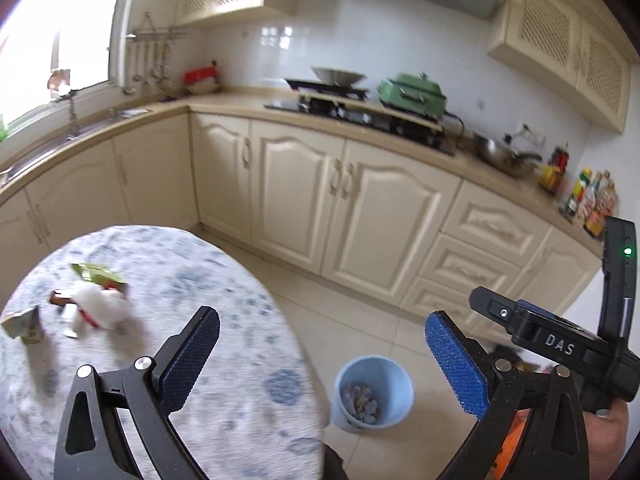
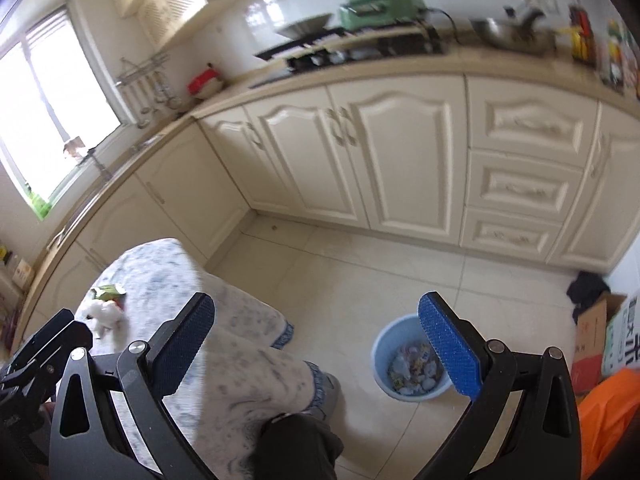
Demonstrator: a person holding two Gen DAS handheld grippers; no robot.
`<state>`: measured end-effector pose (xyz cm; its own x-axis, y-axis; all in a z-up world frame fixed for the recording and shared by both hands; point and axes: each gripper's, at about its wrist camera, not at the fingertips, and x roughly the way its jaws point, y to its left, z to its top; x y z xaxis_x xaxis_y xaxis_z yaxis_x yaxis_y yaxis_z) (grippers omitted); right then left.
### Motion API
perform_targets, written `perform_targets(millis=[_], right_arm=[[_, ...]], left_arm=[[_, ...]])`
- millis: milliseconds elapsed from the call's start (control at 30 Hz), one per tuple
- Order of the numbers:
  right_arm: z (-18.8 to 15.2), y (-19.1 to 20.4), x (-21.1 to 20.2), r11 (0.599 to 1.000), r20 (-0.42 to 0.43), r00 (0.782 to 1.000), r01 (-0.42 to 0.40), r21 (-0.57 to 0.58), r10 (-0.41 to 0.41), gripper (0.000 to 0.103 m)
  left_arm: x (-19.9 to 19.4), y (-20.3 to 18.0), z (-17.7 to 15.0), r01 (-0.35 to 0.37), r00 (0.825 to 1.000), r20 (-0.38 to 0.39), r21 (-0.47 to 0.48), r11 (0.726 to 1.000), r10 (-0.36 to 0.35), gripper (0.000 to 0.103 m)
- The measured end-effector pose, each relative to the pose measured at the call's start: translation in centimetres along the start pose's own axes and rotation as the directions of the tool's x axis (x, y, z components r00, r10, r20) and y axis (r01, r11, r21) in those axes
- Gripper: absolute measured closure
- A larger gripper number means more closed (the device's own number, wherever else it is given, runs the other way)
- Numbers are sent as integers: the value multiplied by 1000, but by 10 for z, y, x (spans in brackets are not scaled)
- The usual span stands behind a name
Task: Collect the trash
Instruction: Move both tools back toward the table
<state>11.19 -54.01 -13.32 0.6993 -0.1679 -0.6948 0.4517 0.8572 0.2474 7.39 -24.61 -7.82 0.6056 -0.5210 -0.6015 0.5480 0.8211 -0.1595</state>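
While both tools hang above the floor with nothing held, the trash remains on the table. Left gripper: jaws spread wide, empty. Right gripper: jaws spread wide, empty. Target items — crumpled white tissue, green wrapper, small carton — lie clustered near the far left edge. Blue bin stands on the floor just beside the table, already holding scraps. Recommended: approach the tissue from above, centre it between the pads, close fully — then carry it over the bin rim.

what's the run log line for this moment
left gripper open, empty | right gripper open, empty | trash on table | bin on floor
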Motion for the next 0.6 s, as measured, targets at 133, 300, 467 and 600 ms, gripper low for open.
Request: perform_targets(millis=[133,300,467,600], right_arm=[[3,54,-20,995,48,998,-28,-99,32,0],[0,116,-41,977,91,993,-58,-205,78,0],[-7,161,-54,955,114,985,-96,-280,133,0],[-15,193,-59,937,112,979,-127,-326,171,0]], left_arm=[[-53,31,-17,-60,996,71,-41,997,63,1],[-115,62,-43,-134,980,134,-79,988,144,1],[-160,85,-60,-195,965,156,-126,973,213,1],[-198,102,-74,-236,948,173,-182,955,267,1]])
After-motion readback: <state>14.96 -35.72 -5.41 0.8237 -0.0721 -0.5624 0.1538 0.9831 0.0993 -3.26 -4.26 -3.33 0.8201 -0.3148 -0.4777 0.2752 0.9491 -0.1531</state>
